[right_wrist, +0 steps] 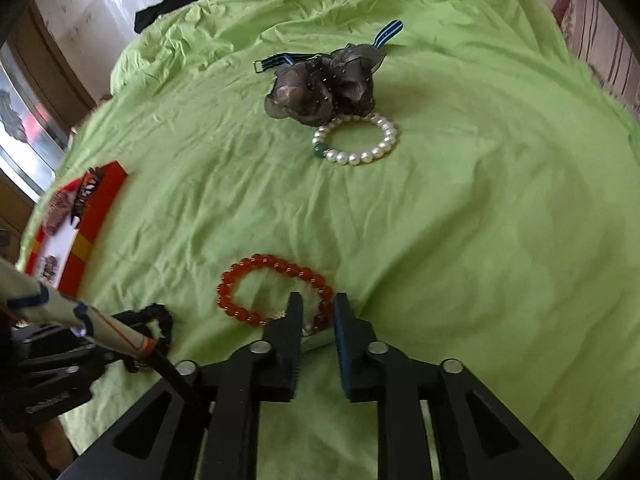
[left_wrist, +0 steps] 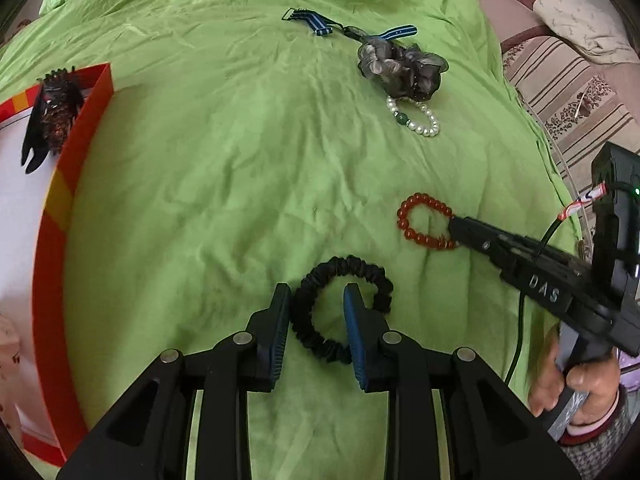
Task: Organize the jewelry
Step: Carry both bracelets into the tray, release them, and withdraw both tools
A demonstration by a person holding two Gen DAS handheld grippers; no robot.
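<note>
A black scrunchie [left_wrist: 340, 308] lies on the green sheet. My left gripper [left_wrist: 316, 300] is open, its jaws either side of the scrunchie's left band, one finger inside the loop. A red bead bracelet [right_wrist: 272, 290] lies further right; it also shows in the left wrist view [left_wrist: 424, 222]. My right gripper [right_wrist: 318, 310] is open, its jaws straddling the bracelet's near right beads. A pearl bracelet [right_wrist: 360, 142] with a green bead, a grey organza scrunchie [right_wrist: 320, 88] and a blue striped strap [left_wrist: 316, 24] lie farther off. The left gripper shows in the right wrist view [right_wrist: 148, 340].
A red and orange box [left_wrist: 60, 208] with a white floor stands at the left; a dark hair claw [left_wrist: 52, 116] lies in it. The green sheet [left_wrist: 220, 184] covers the bed. A striped floral cover [left_wrist: 568, 92] lies beyond the sheet's right edge.
</note>
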